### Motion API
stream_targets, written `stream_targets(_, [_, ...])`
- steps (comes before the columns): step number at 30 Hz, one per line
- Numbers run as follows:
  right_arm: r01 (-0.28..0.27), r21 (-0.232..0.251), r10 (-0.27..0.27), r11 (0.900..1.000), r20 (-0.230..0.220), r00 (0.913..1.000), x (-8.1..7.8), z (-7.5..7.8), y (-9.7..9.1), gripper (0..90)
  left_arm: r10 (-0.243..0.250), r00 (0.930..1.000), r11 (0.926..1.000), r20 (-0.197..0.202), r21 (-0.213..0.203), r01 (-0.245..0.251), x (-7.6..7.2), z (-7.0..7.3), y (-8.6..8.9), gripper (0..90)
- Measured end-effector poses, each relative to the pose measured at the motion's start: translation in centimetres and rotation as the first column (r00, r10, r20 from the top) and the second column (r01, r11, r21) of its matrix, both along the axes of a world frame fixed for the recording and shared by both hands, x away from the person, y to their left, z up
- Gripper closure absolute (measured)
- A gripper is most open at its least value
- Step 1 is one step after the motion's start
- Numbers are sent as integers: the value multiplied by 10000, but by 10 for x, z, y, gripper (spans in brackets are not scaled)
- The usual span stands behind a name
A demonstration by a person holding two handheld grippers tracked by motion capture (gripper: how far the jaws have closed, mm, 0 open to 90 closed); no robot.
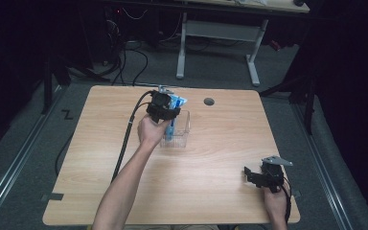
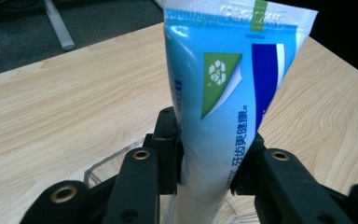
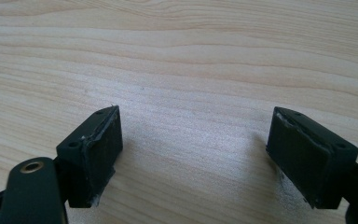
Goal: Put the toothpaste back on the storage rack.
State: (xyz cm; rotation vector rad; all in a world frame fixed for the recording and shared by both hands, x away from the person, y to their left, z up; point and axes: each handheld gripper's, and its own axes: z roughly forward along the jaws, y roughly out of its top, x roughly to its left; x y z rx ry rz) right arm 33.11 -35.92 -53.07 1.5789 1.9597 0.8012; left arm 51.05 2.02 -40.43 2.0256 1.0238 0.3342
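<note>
Two tongs divide the work: the left tongs (image 2: 204,175) clamp a blue toothpaste tube (image 2: 228,93) upright, its lower end apparently inside the clear box (image 1: 178,128), ready to stand there. The right tongs (image 3: 196,154) rest agape on the surface (image 1: 211,158), idle.

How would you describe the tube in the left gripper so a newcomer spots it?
On the wooden table, find the clear plastic box near the far middle. Above it, the left gripper clamps a blue-and-white tube, upright, bearing a green recycling patch.
</note>
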Motion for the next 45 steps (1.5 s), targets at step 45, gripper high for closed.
stream_targets(45, [1,5,-1,10000,0,10000,0,0,0,180,-82,9992,10000,-384,9,82,9,-9,-19,640])
